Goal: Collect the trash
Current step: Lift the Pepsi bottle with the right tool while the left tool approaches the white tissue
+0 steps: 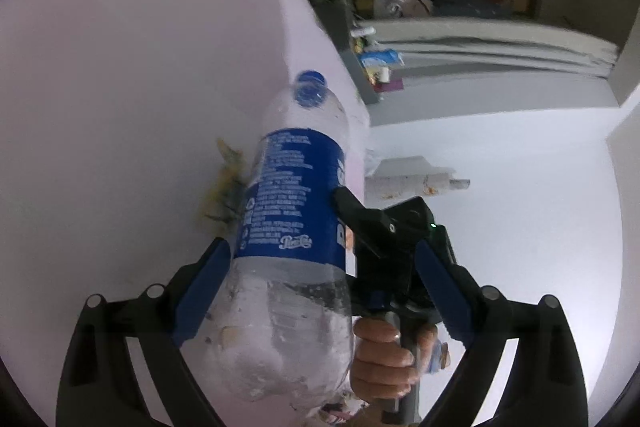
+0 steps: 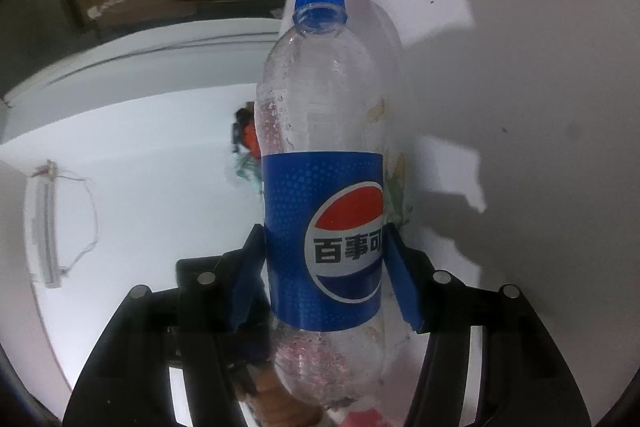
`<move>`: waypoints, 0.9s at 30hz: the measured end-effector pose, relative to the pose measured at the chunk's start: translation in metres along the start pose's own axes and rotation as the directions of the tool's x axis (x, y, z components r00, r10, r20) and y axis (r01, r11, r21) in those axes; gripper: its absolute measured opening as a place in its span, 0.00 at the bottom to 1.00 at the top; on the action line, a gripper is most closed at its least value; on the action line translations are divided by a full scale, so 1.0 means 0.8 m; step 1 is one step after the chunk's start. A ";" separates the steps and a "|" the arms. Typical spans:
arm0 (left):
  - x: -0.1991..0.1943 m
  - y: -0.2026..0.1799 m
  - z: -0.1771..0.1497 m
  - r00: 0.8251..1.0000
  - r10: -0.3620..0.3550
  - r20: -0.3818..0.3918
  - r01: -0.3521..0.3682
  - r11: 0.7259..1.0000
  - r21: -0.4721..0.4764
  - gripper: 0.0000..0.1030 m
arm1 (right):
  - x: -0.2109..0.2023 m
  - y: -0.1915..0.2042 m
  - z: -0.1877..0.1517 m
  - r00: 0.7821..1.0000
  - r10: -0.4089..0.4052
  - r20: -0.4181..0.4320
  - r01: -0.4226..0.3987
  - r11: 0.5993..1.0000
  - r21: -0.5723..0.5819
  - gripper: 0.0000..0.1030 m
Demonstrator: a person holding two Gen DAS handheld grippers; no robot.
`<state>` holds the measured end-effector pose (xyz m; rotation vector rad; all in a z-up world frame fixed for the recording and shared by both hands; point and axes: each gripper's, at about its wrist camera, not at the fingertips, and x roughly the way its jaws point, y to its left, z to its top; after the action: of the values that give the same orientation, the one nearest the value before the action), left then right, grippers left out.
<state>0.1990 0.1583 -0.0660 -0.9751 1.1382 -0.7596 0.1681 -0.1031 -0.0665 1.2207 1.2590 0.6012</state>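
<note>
An empty clear Pepsi bottle (image 2: 324,187) with a blue label and blue cap is held by my right gripper (image 2: 322,267), whose blue pads press the label on both sides. In the left wrist view the same bottle (image 1: 296,211) leans between my left gripper's fingers (image 1: 438,283); the left pad touches it, the right pad stands well apart. The right gripper's black body (image 1: 384,231) and the hand on its handle show behind the bottle. A large pale pink basin (image 1: 140,87) with fish decals is right behind the bottle; it also shows in the right wrist view (image 2: 500,67).
A white floor (image 1: 520,207) spreads to the right with a crumpled white carton (image 1: 412,179) on it. Small clutter and packets (image 1: 380,61) lie by a grey wall base. An orange and black object (image 2: 244,135) and a white strip with string (image 2: 44,223) lie on the floor.
</note>
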 end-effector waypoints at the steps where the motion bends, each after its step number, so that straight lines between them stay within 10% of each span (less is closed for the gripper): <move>1: 0.001 -0.008 -0.004 1.000 -0.004 -0.006 0.004 1.000 0.013 0.88 | -0.002 -0.001 -0.001 1.000 0.023 -0.003 -0.023 1.000 0.004 0.53; 16: 0.106 -0.159 -0.073 0.979 -0.061 -0.196 0.106 0.968 0.228 0.88 | -0.153 -0.017 -0.019 0.963 0.247 0.107 -0.244 0.969 -0.043 0.53; 22: 0.169 -0.178 -0.108 0.969 0.042 -0.245 0.037 0.951 0.308 0.89 | -0.225 -0.047 -0.035 0.973 0.131 0.192 -0.117 0.989 -0.085 0.54; 27: 0.177 -0.150 -0.126 0.944 0.292 -0.156 -0.205 0.887 0.414 0.89 | -0.210 -0.062 -0.047 0.977 -0.104 0.188 0.124 0.987 -0.099 0.54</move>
<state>0.1375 -0.0387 -0.0220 -0.4030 1.2090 -0.8546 0.0739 -0.2539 -0.0428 1.0787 1.1189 0.4583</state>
